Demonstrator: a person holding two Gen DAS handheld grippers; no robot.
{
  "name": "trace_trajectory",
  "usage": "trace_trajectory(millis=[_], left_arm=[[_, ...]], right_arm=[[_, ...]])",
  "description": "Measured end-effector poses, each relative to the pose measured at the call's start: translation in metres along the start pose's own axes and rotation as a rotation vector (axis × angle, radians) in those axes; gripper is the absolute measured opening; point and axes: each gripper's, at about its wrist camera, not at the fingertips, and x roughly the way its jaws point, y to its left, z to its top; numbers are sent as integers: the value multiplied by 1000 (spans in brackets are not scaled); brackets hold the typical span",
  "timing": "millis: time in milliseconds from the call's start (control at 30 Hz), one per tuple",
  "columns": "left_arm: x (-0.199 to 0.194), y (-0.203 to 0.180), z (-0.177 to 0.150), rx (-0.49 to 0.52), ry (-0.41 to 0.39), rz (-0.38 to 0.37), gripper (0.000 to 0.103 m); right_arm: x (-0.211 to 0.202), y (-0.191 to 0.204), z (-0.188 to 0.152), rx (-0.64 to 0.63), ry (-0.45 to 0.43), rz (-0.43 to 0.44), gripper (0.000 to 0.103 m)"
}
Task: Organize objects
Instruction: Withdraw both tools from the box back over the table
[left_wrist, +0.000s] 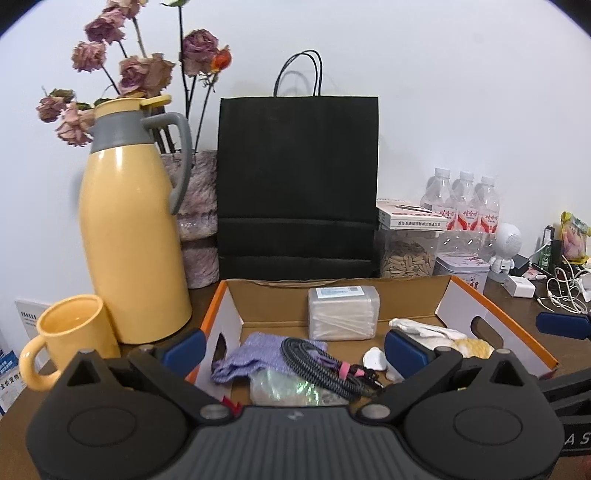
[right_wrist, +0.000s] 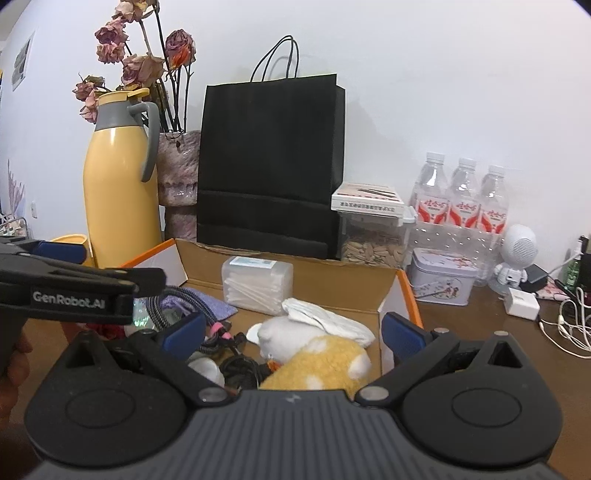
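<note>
Both claws, left claw (left_wrist: 293, 345) and right claw (right_wrist: 293, 332), hang wide open and empty over the box (left_wrist: 495, 314), the cable (left_wrist: 317, 363) just ahead of the left, seemingly between picks, so next choose and descend.

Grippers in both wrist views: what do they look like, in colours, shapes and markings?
Each gripper, left and right, has a ribbed dark grey body, two round black housings with angular black linkage arms and silver pivot pins, and blue rectangular finger pads. The left one's side, seen from the right wrist, reads "GenRobot.AI" in white.
</note>
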Motion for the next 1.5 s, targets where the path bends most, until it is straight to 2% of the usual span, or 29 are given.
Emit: trace_trajectory(millis=[233,433,733,967,1333,1433,1500], left_arm=[[-27,5,-14,-21,2,-7,103],[-41,7,-28,-22,44,-10,101],[-40,-2,-57,4,182,-26,78],[-36,-7,-72,-51,275,-79,59],[-27,-10,-69,-151,284,-83,59],[-20,-10,-68,-164,287,-71,54],[-20,-10,-68,-155,288,-87,43]], right_arm=[[-23,1,-12,6,8,-11,103],[-39,4,-27,12,39,-20,103],[-48,-7,-56,55,150,-23,103],[-51,-11,-63,99,170,19,103],[-41,-14,-67,150,198,74,89],[-37,-15,-69,172,221,102,83],[-35,-15,-70,177,226,113,82]])
